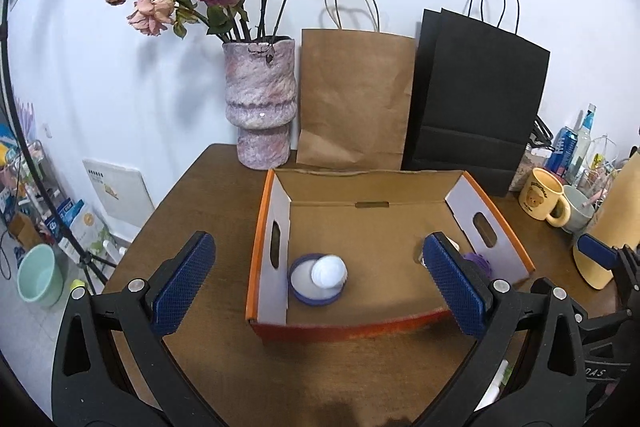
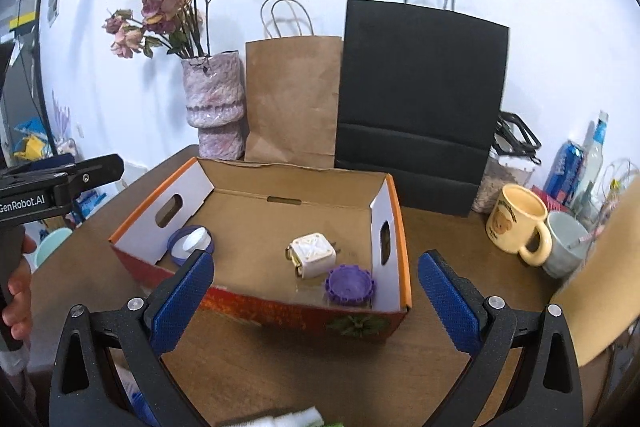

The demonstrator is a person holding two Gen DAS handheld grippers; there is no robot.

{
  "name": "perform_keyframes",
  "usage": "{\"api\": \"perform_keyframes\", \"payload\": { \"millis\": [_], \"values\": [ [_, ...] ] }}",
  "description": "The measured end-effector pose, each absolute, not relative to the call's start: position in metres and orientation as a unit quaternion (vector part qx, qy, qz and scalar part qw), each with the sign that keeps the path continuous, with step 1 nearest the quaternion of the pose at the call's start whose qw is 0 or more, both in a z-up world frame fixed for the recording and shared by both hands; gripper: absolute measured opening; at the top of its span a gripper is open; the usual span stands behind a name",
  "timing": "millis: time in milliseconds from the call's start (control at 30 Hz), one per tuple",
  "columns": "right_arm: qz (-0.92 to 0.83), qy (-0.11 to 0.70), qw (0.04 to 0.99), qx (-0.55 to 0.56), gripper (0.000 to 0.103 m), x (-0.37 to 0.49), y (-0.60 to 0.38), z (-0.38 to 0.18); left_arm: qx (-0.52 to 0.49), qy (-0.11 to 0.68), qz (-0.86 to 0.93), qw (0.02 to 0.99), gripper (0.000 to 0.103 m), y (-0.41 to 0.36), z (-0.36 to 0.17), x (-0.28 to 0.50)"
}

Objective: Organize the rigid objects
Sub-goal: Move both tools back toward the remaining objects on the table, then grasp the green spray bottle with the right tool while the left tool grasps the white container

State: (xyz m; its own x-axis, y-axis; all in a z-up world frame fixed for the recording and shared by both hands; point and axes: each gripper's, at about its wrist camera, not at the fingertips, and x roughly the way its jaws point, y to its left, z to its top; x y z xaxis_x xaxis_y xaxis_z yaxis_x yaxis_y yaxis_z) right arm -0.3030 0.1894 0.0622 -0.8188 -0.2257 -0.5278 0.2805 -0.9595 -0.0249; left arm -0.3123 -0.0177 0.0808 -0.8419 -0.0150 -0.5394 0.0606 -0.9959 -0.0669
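Note:
An open cardboard box with orange rims point(image 1: 362, 329) point(image 2: 264, 309) stands on the brown table. Inside lie a blue-rimmed round lid with a white disc point(image 1: 318, 277) point(image 2: 190, 241) at the left, a white cube-shaped object point(image 2: 312, 255) and a purple toothed ring point(image 2: 350, 285) at the right; in the left wrist view the ring point(image 1: 478, 261) is mostly hidden. My left gripper point(image 1: 320, 287) is open and empty in front of the box. My right gripper point(image 2: 316, 305) is open and empty over the box's front wall.
A pink vase of dried roses point(image 1: 260, 107) point(image 2: 216, 103), a brown paper bag point(image 1: 356, 99) point(image 2: 292, 99) and a black bag point(image 1: 476, 99) point(image 2: 420, 95) stand behind the box. A yellow mug point(image 2: 518, 223), grey cup point(image 2: 566, 243), cans and bottles crowd the right.

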Motion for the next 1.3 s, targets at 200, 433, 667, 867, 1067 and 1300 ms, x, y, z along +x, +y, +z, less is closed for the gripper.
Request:
{"api": "perform_keyframes", "payload": {
  "millis": [200,433,667,867,1067,1300],
  "values": [
    [-0.952,0.049,0.13,0.272,0.103,-0.278,0.199,0.059,0.277,0.045,-0.96,0.014,0.103,-0.012,0.082,-0.282],
    [-0.95,0.061,0.125,0.281,0.103,-0.247,0.215,0.051,0.283,0.044,-0.958,0.002,0.103,-0.004,0.078,-0.249],
    [-0.942,0.078,0.136,0.295,0.103,-0.214,0.223,0.038,0.283,0.036,-0.958,0.01,0.103,0.0,0.073,-0.211],
    [-0.932,0.089,0.145,0.319,0.103,-0.196,0.232,0.018,0.288,0.028,-0.957,0.013,0.103,0.009,0.06,-0.185],
    [-0.919,0.095,0.148,0.353,0.103,-0.198,0.244,-0.007,0.314,0.021,-0.949,0.025,0.103,0.016,0.035,-0.172],
    [-0.901,0.104,0.152,0.394,0.103,-0.212,0.247,-0.035,0.341,0.003,-0.939,0.042,0.103,0.029,0.002,-0.165]
  ]
}}
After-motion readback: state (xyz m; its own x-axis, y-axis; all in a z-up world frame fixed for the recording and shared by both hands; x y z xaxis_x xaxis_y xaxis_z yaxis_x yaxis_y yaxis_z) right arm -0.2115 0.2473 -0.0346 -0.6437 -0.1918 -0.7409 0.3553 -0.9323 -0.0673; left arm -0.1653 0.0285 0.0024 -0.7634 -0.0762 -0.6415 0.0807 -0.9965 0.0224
